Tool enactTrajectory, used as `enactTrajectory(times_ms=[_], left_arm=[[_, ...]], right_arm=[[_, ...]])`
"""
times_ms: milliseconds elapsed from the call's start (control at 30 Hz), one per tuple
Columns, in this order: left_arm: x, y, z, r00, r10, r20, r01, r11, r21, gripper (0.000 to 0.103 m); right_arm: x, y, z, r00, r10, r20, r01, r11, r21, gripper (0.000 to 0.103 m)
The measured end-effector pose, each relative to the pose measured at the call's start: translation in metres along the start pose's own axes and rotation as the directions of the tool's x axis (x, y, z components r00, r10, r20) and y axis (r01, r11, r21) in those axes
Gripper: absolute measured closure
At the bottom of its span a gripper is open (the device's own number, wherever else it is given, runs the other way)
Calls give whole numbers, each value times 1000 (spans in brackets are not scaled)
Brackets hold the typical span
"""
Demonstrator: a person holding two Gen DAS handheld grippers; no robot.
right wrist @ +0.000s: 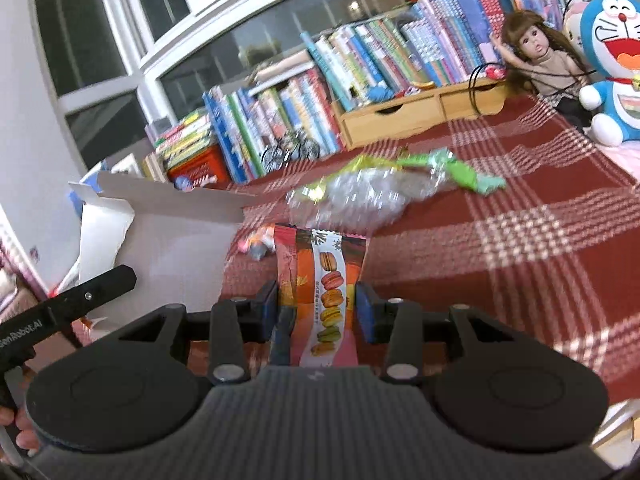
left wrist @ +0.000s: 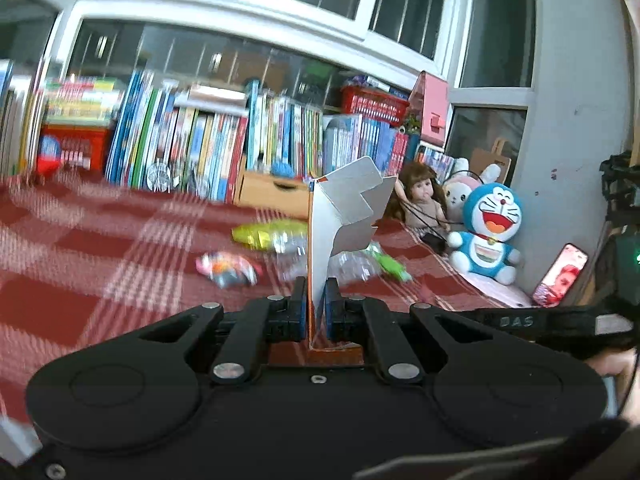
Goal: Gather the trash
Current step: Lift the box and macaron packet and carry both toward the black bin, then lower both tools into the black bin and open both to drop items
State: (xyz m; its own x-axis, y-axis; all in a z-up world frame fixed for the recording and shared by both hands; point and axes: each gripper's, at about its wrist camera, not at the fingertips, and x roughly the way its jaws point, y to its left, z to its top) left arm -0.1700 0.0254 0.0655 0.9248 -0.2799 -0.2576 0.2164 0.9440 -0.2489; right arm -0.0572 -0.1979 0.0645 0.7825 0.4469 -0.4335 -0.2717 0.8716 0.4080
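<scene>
Two handheld grippers work above a table covered by a red and white checked cloth (right wrist: 520, 216). The left gripper (left wrist: 319, 304) has its two fingers pressed nearly together on the lower edge of an opened cardboard box (left wrist: 344, 216), white inside and orange outside, which stands upright between them with its flaps spread at the top. The right gripper (right wrist: 320, 308) has its blue-padded fingers (right wrist: 365, 312) set a little apart, with a pink macaron wrapper (right wrist: 324, 284) between them; the wrapper stands up from the jaws and appears pinched, though the contact on the left side is hard to make out. In the right wrist view the same box appears at the left, just beside the wrapper. Further along the cloth lies more trash: a crumpled clear plastic wrapper (right wrist: 352, 200), a yellow-green wrapper (left wrist: 268, 234), a green candy wrapper (right wrist: 468, 170) and a small pink and white wrapper (left wrist: 228, 268), blurred. Along the back edge stand a long row of children's books (left wrist: 208, 148) and a wooden drawer unit (right wrist: 420, 114), under large white-framed windows (left wrist: 248, 12). At the right end sit a doll (right wrist: 540, 52) with brown hair, a blue cat plush toy (left wrist: 490, 228) and a pink rabbit plush (left wrist: 460, 192). A phone (left wrist: 560, 276) leans against the wall nearby.
</scene>
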Motion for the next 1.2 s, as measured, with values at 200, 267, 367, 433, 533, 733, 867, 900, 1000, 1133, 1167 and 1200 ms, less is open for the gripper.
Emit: enactTrajectory(times_ms=[200, 267, 367, 433, 533, 733, 867, 900, 1000, 1133, 1167, 1200], left_arm=[[-21, 3, -31, 997, 15, -79, -17, 1000, -23, 96], [-27, 4, -40, 994, 16, -105, -18, 1000, -22, 96], [-33, 4, -53, 989, 27, -144, -30, 999, -17, 96], [-34, 4, -62, 985, 28, -170, -32, 999, -21, 96], [-35, 3, -79, 974, 36, -222, -42, 999, -21, 96], [-23, 10, -110, 929, 14, -369, -64, 990, -123, 96], [-7, 15, -131, 885, 36, -464, -104, 987, -122, 95], [-2, 15, -135, 871, 49, -489, -120, 986, -116, 95], [15, 21, -152, 816, 87, -572, -176, 979, -102, 95], [37, 29, -175, 763, 87, -641, -209, 971, -118, 95], [43, 29, -181, 749, 98, -656, -218, 970, -103, 95], [47, 29, -186, 736, 112, -668, -232, 968, -92, 95]], right_arm=[[-6, 16, -36, 998, 6, -60, -9, 999, -52, 57], [-7, 21, -49, 997, -1, -80, -5, 997, -74, 57], [-7, 26, -69, 993, -11, -118, 1, 996, -88, 57], [-6, 27, -82, 989, -22, -145, 9, 996, -91, 57], [-2, 26, -100, 981, -43, -187, 27, 996, -87, 57], [11, 17, -133, 961, -75, -265, 61, 996, -62, 57], [22, 11, -152, 946, -129, -298, 101, 989, -110, 57], [25, 8, -156, 940, -133, -316, 104, 989, -105, 57], [35, -1, -166, 921, -133, -366, 111, 991, -81, 57], [46, -13, -180, 901, -146, -409, 133, 989, -59, 57], [49, -15, -184, 897, -146, -417, 137, 989, -52, 57], [51, -18, -189, 893, -141, -427, 136, 990, -42, 56]])
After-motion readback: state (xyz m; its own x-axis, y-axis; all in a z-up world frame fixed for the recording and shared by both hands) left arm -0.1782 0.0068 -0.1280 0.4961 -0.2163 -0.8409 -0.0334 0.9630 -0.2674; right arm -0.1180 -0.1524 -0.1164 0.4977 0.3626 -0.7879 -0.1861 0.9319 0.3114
